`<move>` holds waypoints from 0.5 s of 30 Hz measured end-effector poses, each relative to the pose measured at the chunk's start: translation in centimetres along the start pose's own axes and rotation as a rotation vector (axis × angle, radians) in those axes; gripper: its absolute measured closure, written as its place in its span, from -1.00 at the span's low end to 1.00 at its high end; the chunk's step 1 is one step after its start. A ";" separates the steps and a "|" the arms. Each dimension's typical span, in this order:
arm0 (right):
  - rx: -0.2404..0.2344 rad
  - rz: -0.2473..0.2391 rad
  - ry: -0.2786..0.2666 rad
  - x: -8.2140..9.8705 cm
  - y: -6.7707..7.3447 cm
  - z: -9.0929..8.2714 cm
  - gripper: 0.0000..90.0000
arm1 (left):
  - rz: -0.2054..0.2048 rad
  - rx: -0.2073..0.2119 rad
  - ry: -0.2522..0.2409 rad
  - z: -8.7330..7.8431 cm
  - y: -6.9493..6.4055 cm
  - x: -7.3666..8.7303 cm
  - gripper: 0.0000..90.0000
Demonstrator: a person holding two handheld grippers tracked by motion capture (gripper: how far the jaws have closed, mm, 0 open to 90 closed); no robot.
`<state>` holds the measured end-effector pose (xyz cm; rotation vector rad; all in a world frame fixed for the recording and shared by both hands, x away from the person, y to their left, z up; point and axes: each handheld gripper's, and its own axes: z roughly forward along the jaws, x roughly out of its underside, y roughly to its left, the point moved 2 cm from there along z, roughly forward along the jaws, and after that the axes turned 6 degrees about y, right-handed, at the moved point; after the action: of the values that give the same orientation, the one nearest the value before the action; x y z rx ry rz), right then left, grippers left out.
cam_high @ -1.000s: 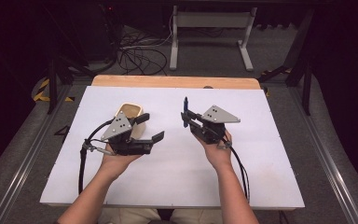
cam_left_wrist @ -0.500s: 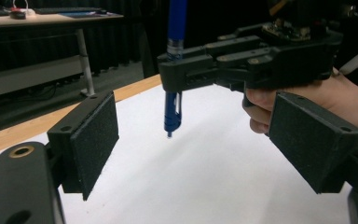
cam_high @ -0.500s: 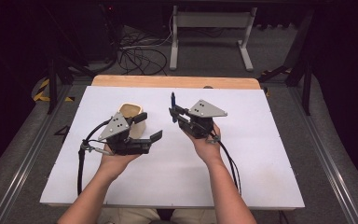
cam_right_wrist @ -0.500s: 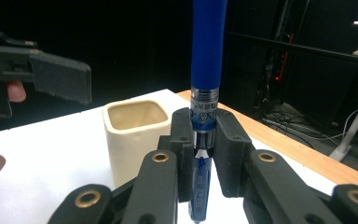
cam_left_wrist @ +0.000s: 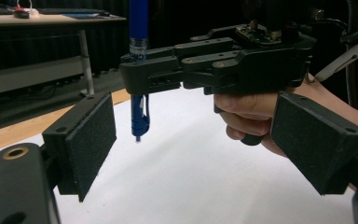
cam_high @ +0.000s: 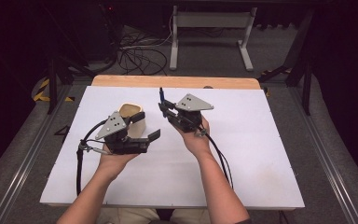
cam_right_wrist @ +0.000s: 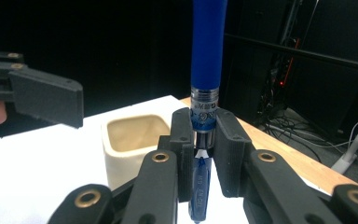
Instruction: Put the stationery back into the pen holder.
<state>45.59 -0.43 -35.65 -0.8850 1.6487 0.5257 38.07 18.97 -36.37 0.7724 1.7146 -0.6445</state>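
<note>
Blue pen (cam_right_wrist: 208,60) | clamped upright between jaws of right gripper (cam_high: 164,108), held above white table (cam_high: 261,154) | left gripper (cam_high: 144,127) jaws spread apart, nothing gripped | cream cup (cam_high: 131,112) just beside it

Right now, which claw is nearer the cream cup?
Left. The left claw has its open jaws right by the cream cup, one jaw over its rim, the other in front. The right claw is off to the cup's right, shut on a blue pen.
</note>
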 end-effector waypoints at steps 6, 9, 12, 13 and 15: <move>-0.002 -0.007 -0.007 -0.6 0.3 1.2 0.76 | -0.017 -0.018 0.003 -0.2 0.6 0.1 -0.67; -0.007 -0.011 -0.010 -0.9 0.6 1.8 0.76 | -0.016 -0.019 -0.005 -0.5 0.6 -0.1 -0.67; -0.010 -0.013 -0.013 -1.1 0.8 2.5 0.76 | -0.017 -0.021 -0.010 -0.7 0.8 -0.1 -0.67; -0.008 -0.014 -0.015 -1.1 0.9 2.7 0.76 | -0.015 -0.025 -0.009 -0.7 0.9 -0.1 -0.67; -0.003 -0.014 -0.017 -1.3 1.1 3.1 0.76 | -0.019 -0.036 0.000 -0.7 1.1 0.1 -0.67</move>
<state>46.81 2.89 -35.39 -0.8908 1.6260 0.5247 38.50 20.25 -36.35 0.7322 1.7310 -0.6247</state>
